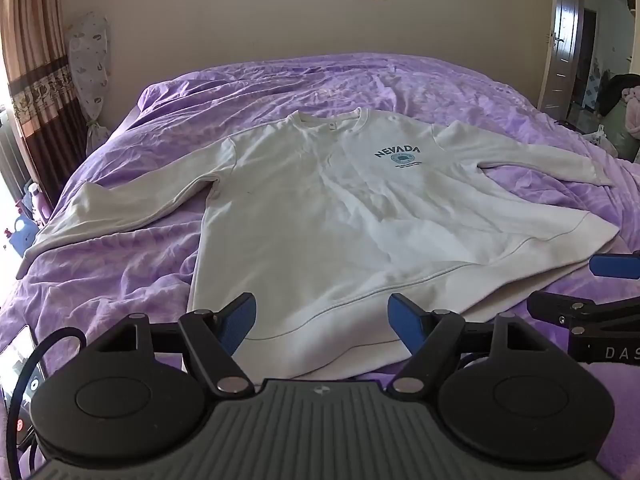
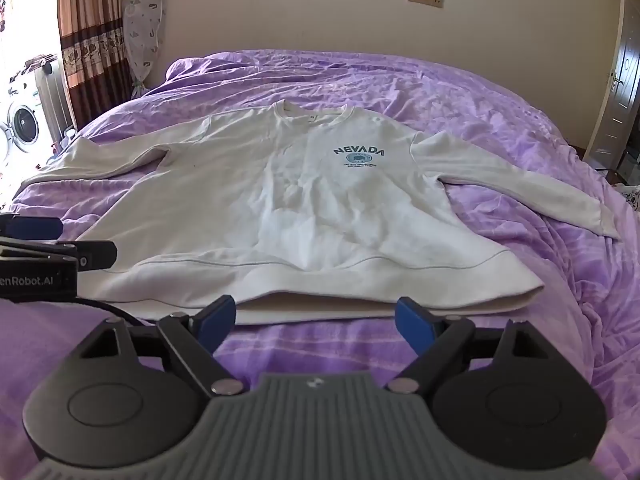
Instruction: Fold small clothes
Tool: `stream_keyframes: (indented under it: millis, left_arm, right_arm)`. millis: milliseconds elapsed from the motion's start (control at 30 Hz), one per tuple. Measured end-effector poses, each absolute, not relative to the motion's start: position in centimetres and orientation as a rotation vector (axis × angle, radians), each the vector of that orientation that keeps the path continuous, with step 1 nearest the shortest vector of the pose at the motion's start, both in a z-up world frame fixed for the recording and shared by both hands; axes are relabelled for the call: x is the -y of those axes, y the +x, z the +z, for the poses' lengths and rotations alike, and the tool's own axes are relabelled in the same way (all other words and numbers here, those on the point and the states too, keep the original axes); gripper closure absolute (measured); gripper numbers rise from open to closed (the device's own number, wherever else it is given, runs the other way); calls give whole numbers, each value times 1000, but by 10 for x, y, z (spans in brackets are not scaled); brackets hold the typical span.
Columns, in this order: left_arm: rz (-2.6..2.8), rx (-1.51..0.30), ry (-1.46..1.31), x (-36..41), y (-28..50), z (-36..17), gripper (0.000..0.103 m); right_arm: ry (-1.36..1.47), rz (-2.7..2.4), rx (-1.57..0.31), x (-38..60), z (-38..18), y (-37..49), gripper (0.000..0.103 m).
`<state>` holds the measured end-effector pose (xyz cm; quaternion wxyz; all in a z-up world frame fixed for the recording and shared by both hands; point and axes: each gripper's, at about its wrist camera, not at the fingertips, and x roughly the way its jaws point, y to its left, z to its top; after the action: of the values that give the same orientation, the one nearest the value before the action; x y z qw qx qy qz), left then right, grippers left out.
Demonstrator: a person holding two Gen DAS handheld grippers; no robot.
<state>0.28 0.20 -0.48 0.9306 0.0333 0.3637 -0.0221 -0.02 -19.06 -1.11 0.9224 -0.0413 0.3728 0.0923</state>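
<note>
A white long-sleeved sweatshirt (image 1: pixel 340 216) with a blue NEVADA print lies flat, front up, on a purple bedspread (image 1: pixel 120 264), both sleeves spread out to the sides. It also shows in the right wrist view (image 2: pixel 304 208). My left gripper (image 1: pixel 322 320) is open and empty, its blue fingertips over the hem near the sweatshirt's left bottom part. My right gripper (image 2: pixel 314 318) is open and empty, just in front of the hem at its right part. Each gripper shows at the edge of the other's view.
The purple bedspread (image 2: pixel 500 120) is wrinkled all over. A phone (image 1: pixel 20 364) with a cable lies at the bed's near left edge. A curtain (image 2: pixel 92 36) and a washing machine (image 2: pixel 22 124) stand at the left, a door (image 1: pixel 568 40) at the right.
</note>
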Motion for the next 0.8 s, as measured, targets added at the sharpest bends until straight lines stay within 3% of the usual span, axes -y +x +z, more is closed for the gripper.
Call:
stream_keyframes:
  millis: [800]
  left_arm:
    - [-44,-746,69,0,5,-4,15]
  right_arm:
    - [-91,188,-772,188,-16,3,20]
